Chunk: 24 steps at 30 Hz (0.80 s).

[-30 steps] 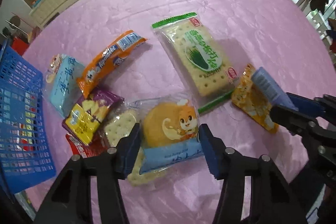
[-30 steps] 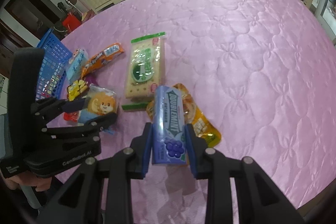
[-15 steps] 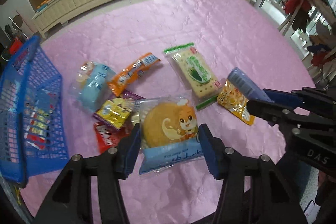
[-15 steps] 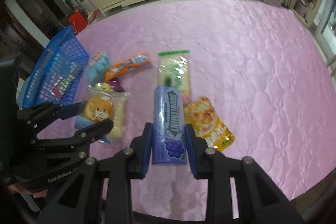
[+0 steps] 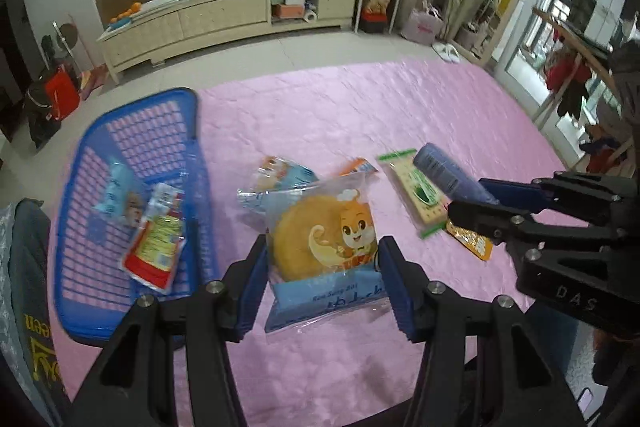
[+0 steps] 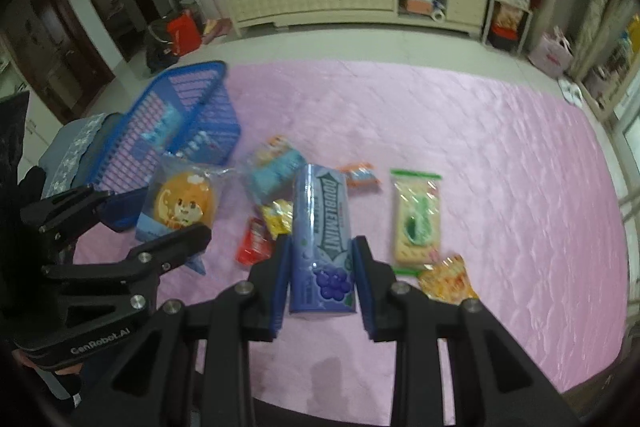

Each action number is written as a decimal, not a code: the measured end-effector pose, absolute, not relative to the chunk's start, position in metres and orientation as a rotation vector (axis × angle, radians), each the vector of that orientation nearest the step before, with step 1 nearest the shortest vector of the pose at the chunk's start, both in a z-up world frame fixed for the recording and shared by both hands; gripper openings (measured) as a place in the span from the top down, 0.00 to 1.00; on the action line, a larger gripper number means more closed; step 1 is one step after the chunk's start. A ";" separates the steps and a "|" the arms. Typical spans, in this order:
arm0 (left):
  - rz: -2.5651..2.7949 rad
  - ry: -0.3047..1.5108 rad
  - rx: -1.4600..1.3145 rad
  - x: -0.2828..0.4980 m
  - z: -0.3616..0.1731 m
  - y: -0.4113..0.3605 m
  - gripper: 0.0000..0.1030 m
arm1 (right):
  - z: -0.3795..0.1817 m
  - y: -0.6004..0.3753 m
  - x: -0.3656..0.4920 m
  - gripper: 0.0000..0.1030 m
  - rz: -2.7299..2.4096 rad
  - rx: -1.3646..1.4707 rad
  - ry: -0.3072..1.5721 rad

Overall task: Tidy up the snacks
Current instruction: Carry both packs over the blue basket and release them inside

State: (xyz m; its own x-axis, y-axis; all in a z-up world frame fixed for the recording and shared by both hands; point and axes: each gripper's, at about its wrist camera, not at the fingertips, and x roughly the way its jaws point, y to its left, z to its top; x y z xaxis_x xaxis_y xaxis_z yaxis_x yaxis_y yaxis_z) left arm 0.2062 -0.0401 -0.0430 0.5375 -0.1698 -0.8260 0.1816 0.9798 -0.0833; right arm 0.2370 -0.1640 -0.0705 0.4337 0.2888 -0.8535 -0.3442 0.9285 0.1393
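My left gripper (image 5: pixel 322 283) is shut on a clear cake packet with an orange squirrel (image 5: pixel 324 247), held above the pink tablecloth. My right gripper (image 6: pixel 320 283) is shut on a purple Doublemint gum pack (image 6: pixel 322 239), also lifted. Each gripper shows in the other view: the right gripper (image 5: pixel 472 203) at the right, the left gripper (image 6: pixel 160 215) with the cake packet (image 6: pixel 180 203) at the left. A blue basket (image 5: pixel 80 267) with two snack packets (image 5: pixel 156 239) inside lies on the table's left edge. Loose snacks stay on the cloth: a green cracker pack (image 6: pixel 416 219), a light blue pack (image 6: pixel 276 167), an orange bar (image 6: pixel 360 175).
A yellow packet (image 6: pixel 278 217) and a red packet (image 6: pixel 252 241) lie under the gum pack in view; an orange chips bag (image 6: pixel 446 281) lies by the crackers. The pink tablecloth (image 6: pixel 500 167) stretches bare to the right. A cream cabinet (image 5: pixel 224 15) stands beyond the floor. A chair back (image 6: pixel 76 143) sits behind the basket.
Both grippers have risen and tilted up with their packets, so the table looks farther off. The blue basket and the room beyond have come into view.
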 end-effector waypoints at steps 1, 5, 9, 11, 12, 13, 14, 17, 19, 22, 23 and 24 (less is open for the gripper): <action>-0.203 0.976 0.009 0.205 -0.038 -0.032 0.50 | -0.068 -0.157 0.238 0.66 0.404 -0.064 1.046; -0.179 0.965 -0.016 0.203 -0.024 0.005 0.50 | -0.055 -0.123 0.242 0.66 0.457 -0.092 1.021; -0.127 0.957 -0.023 0.207 -0.016 0.034 0.50 | -0.048 -0.086 0.249 0.66 0.518 -0.106 1.011; -0.107 0.953 -0.031 0.208 -0.012 0.051 0.50 | -0.048 -0.072 0.253 0.66 0.538 -0.113 1.014; -0.097 0.951 -0.038 0.209 -0.010 0.062 0.50 | -0.049 -0.062 0.255 0.66 0.549 -0.119 1.016; -0.091 0.950 -0.041 0.206 -0.008 0.066 0.50 | -0.050 -0.056 0.257 0.66 0.558 -0.124 1.018; -0.084 0.950 -0.044 0.207 -0.009 0.073 0.50 | -0.051 -0.050 0.259 0.66 0.566 -0.127 1.021; -0.077 0.952 -0.042 0.209 -0.012 0.088 0.50 | -0.058 -0.027 0.269 0.66 0.590 -0.122 1.038; -0.074 0.956 -0.044 0.211 -0.015 0.094 0.50 | -0.063 -0.017 0.276 0.66 0.599 -0.119 1.052; -0.076 0.970 -0.050 0.215 -0.024 0.102 0.50 | -0.073 -0.002 0.287 0.66 0.611 -0.124 1.081; -0.079 0.975 -0.051 0.218 -0.028 0.105 0.50 | -0.076 0.004 0.289 0.66 0.611 -0.126 1.090; -0.079 0.980 -0.052 0.221 -0.031 0.108 0.50 | -0.080 0.009 0.291 0.66 0.612 -0.131 1.098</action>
